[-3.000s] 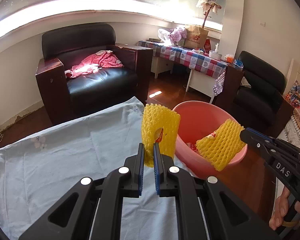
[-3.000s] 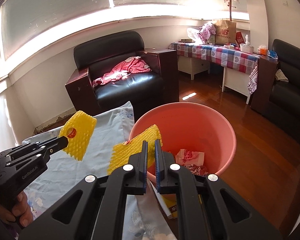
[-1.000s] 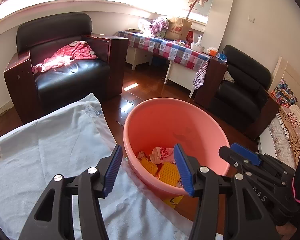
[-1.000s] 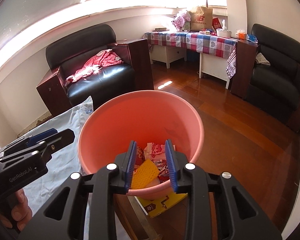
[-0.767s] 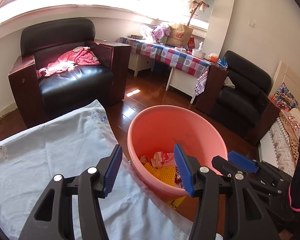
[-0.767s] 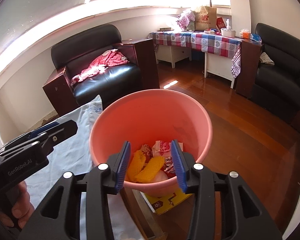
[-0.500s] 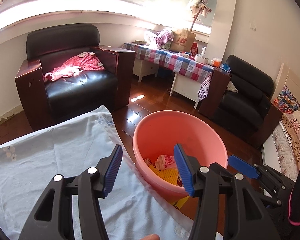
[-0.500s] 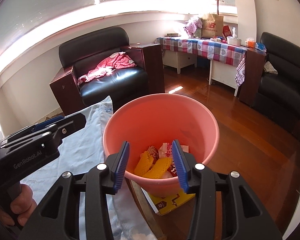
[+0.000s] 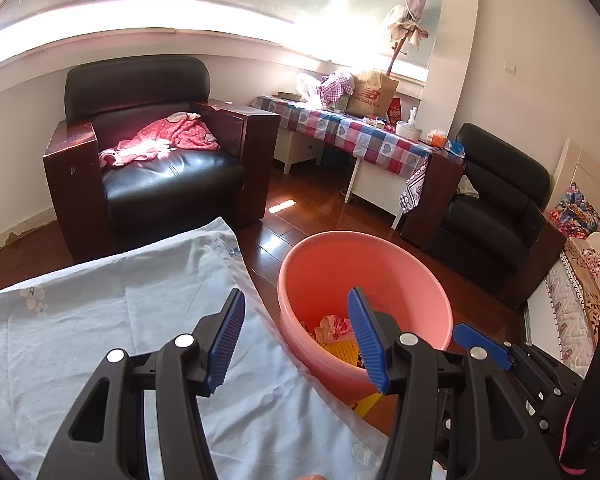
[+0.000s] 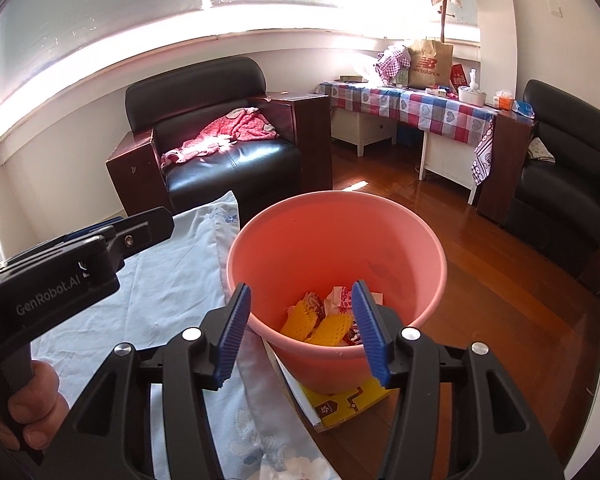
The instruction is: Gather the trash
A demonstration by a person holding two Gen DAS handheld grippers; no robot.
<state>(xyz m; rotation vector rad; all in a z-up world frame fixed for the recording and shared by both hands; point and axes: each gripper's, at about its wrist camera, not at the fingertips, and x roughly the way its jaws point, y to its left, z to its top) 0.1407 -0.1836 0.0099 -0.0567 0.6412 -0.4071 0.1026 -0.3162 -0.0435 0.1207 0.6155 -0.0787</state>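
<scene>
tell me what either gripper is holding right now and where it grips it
Nothing is held. The left gripper and the right gripper are both open and empty. The yellow foam nets lie in the pink bucket.

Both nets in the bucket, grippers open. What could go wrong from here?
1. The pink bucket stands on a yellow box off the table's edge; a nudge from the right gripper might tip it.
2. The left gripper hangs low over the sheet and could snag it.
</scene>
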